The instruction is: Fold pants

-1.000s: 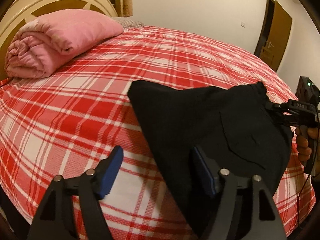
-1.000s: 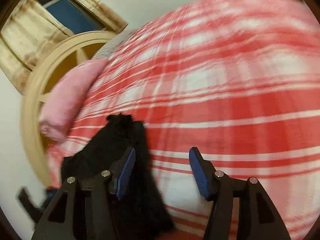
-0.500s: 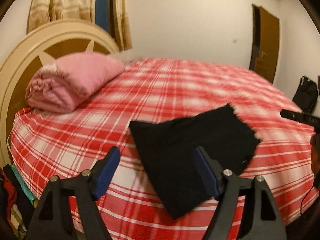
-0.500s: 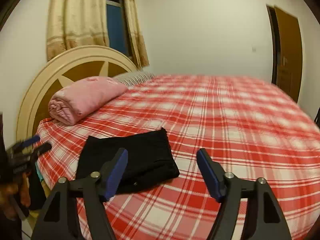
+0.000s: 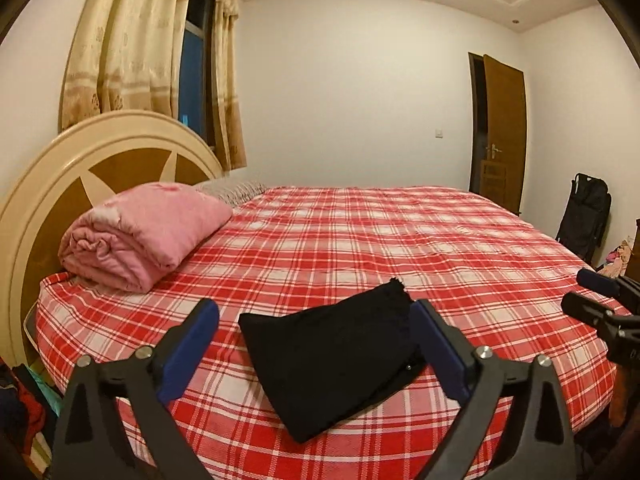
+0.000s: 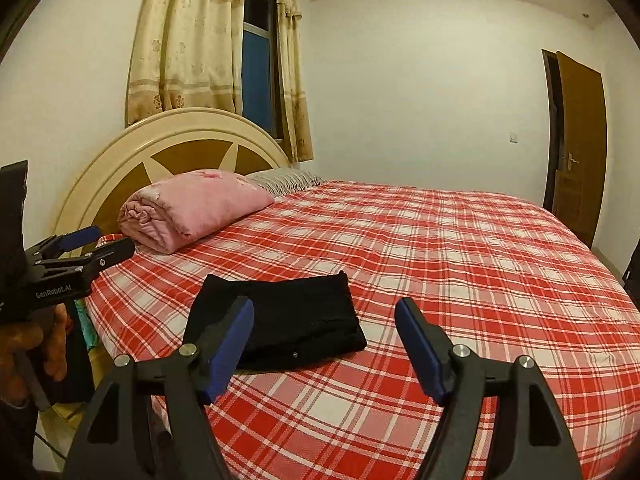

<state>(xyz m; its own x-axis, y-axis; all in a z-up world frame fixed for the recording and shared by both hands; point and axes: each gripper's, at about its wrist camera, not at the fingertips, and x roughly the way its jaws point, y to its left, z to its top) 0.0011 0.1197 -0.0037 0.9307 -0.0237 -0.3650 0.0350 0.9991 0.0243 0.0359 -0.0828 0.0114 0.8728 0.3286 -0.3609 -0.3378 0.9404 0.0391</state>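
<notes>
Left wrist view: pants [image 5: 336,364] folded flat on bed [image 5: 400,240], ahead, just below | left tool [image 5: 316,350] opening, empty | right tool [image 6: 324,344] open, empty | long axis crosswise | neither nearer.

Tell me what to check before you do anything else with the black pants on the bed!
1. Pants folded into a neat bundle: ok, a compact black rectangle.
2. Pants fully on the bed, not hanging off: ok, though they lie near the front edge.
3. Left gripper free of cloth: ok, its jaws are opening with nothing pinched between them.
4. Right gripper free of cloth: ok, open and held clear above the bed.
5. Pink blanket out of the way: ok, it sits apart by the headboard.
6. Layers underneath lined up: cannot tell, they are hidden.
</notes>
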